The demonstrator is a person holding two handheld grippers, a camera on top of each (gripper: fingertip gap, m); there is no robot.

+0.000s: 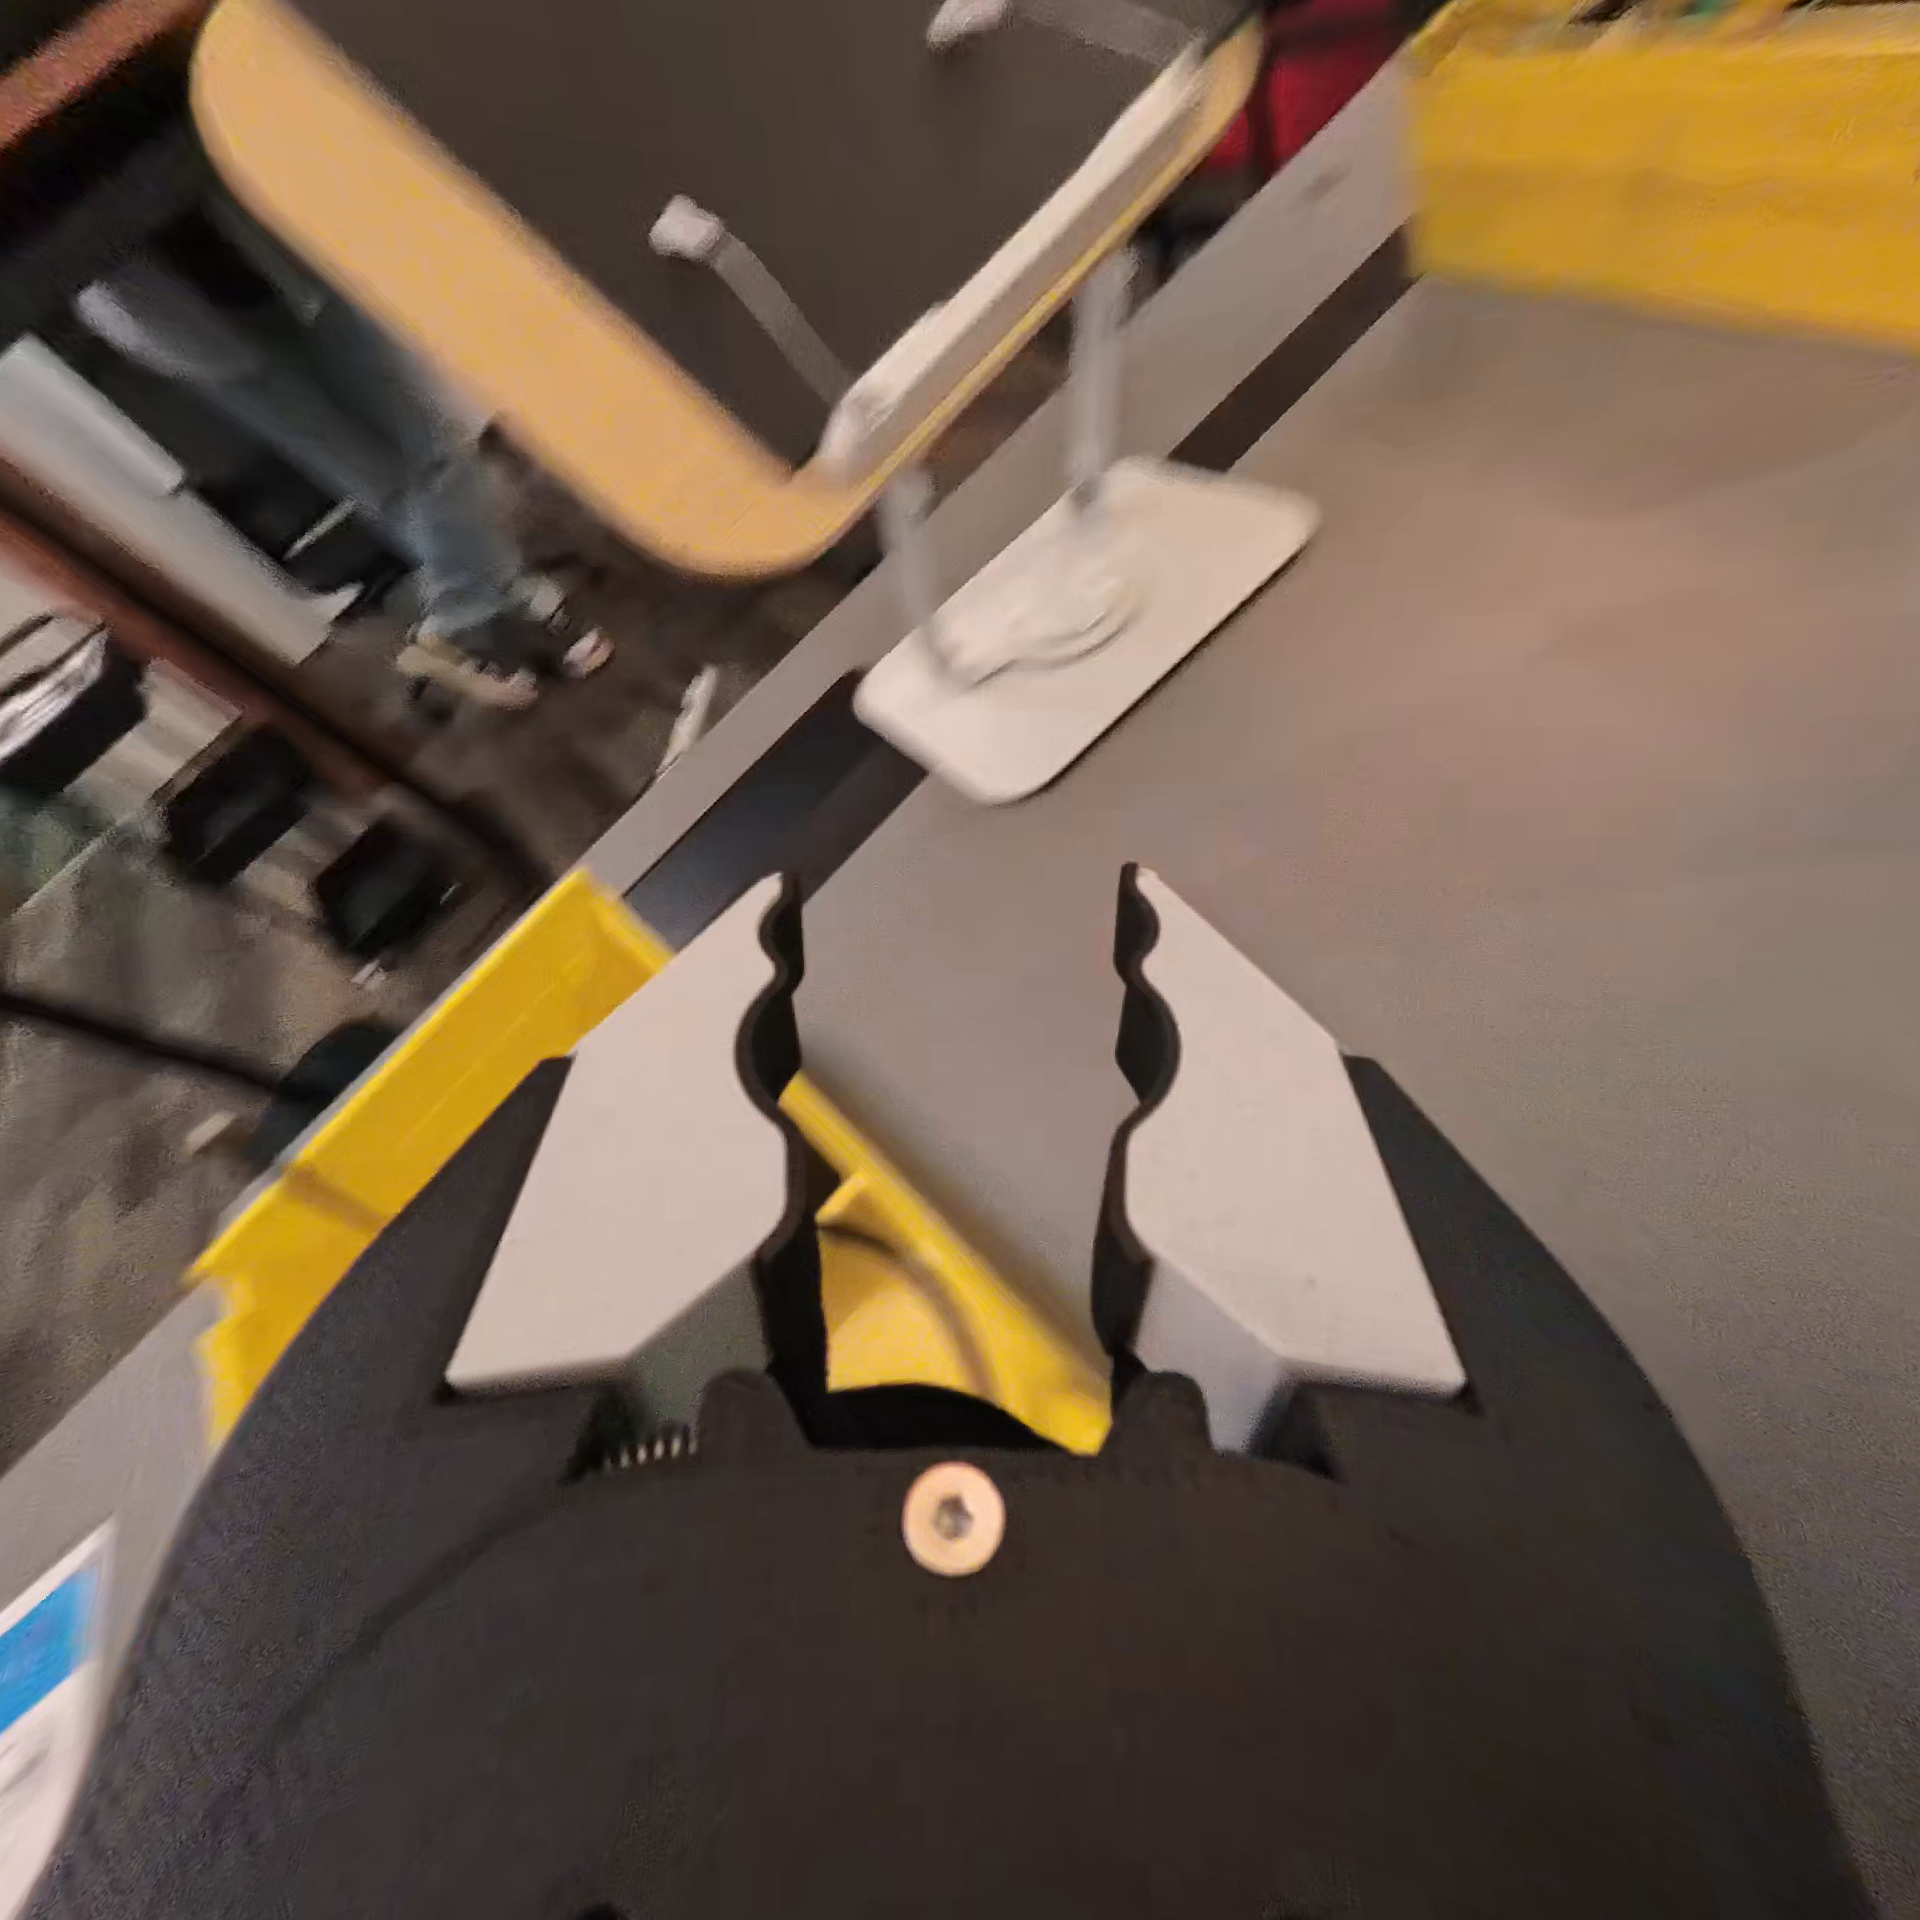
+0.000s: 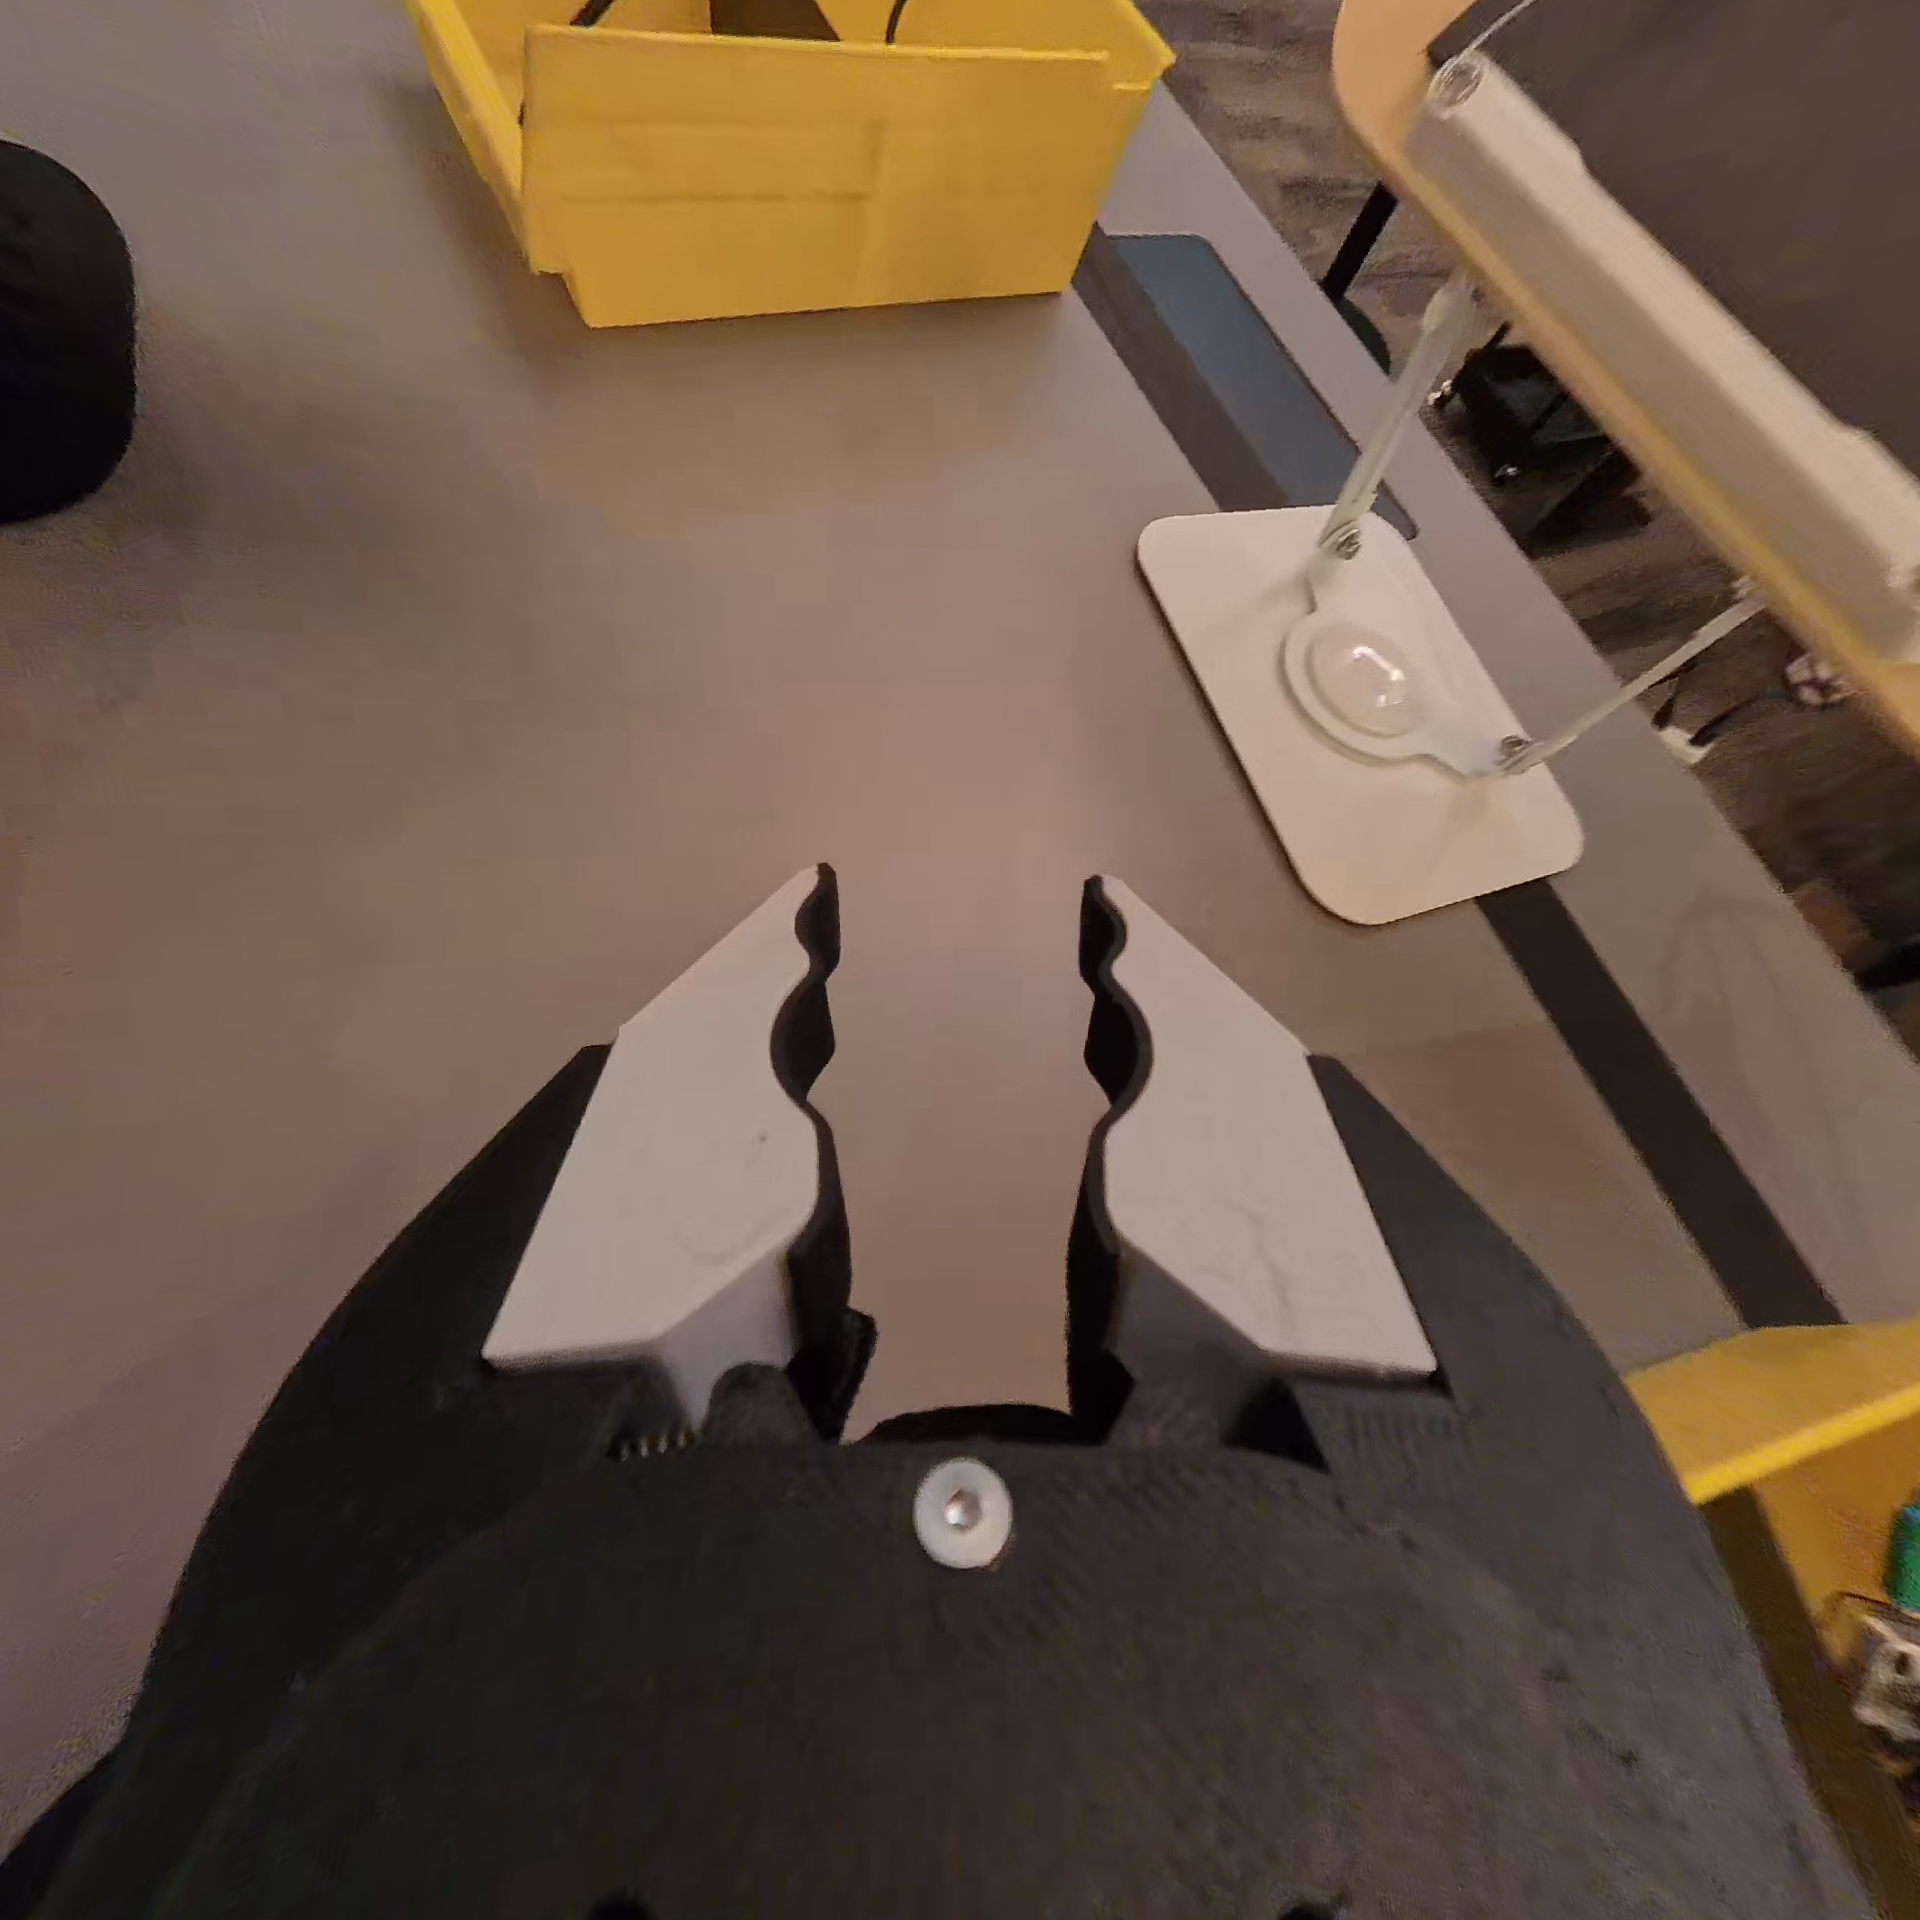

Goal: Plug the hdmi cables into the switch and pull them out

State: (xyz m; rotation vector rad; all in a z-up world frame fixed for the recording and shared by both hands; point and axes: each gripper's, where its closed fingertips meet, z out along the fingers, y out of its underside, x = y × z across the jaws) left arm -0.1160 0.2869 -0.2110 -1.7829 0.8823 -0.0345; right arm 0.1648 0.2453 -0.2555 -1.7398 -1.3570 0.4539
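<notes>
Legible text: none in either view.
Blue-and-white label (image 1: 47, 1662): lower left corner of the left wrist view, on the grey table (image 1: 1455, 935); blurred, unreadable.
Yellow bin (image 2: 810, 177): front face plain, unmarked.

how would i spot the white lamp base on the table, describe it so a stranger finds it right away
Start at the grey table and follow its right-hand edge, as the right wrist view shows it. The white lamp base lies flat there, nearer than the yellow bin at the far end. It is the only white slab: a rounded rectangle with a clear dome and thin clear struts rising from it.
</notes>
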